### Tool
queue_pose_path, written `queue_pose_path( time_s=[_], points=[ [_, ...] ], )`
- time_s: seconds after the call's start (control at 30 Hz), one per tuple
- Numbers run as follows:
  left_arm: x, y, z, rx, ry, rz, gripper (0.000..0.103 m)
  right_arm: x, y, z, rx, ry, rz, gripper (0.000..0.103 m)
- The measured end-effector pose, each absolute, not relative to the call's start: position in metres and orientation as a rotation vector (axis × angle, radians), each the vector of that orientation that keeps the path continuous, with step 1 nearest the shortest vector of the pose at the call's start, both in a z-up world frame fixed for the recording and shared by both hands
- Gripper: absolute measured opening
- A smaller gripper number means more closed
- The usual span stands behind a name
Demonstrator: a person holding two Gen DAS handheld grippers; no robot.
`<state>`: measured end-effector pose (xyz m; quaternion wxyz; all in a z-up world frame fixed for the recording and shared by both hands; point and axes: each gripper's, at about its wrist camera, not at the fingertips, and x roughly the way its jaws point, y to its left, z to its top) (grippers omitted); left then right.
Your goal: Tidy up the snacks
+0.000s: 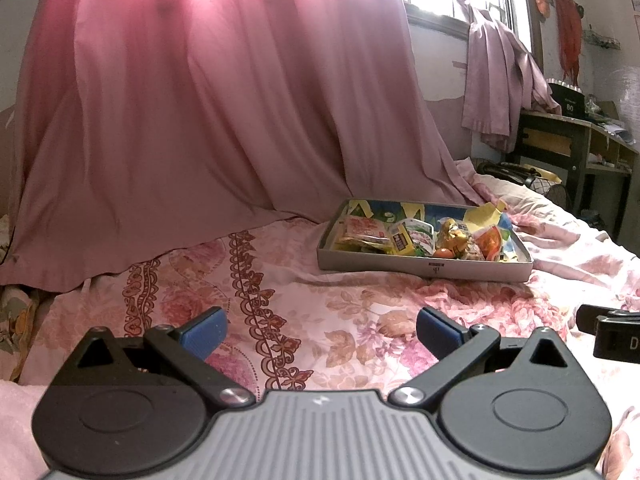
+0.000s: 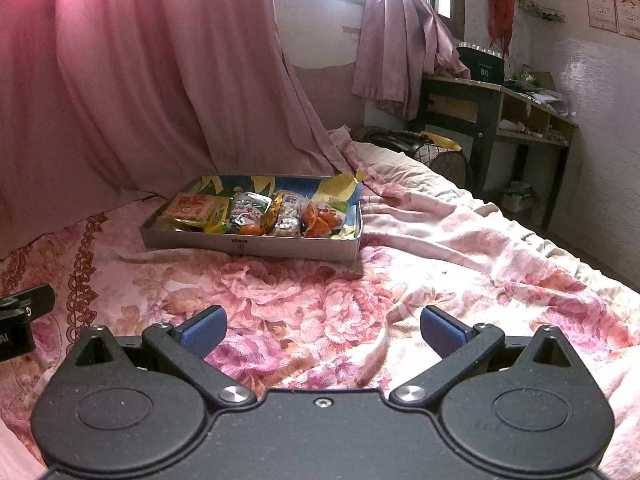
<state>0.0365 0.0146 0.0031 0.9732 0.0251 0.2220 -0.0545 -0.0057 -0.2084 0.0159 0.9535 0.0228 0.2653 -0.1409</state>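
A shallow grey cardboard box (image 1: 424, 267) lies on the floral bedspread, also seen in the right wrist view (image 2: 248, 246). It holds several snack packets: an orange-red packet (image 1: 364, 230) (image 2: 192, 206) at the left, a green-white packet (image 2: 250, 210) in the middle, and orange packets (image 2: 320, 218) at the right. My left gripper (image 1: 322, 332) is open and empty, well short of the box. My right gripper (image 2: 323, 330) is open and empty, also short of the box. Part of the other gripper shows at each view's edge (image 1: 612, 336) (image 2: 20, 316).
A pink curtain (image 1: 208, 100) hangs behind the box and drapes onto the bed. A dark wooden desk (image 2: 496, 116) stands at the far right beyond the bed's end. A wire fan (image 2: 440, 160) sits by the desk.
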Motion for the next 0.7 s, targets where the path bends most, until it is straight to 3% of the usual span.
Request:
queue_pose_path(
  time_s=[0.7],
  points=[
    [0.0342, 0.0064, 0.0004, 0.115, 0.468, -0.053, 0.103, -0.0055, -0.2083, 0.0153, 0.047, 0.542, -0.286, 0.102]
  ],
)
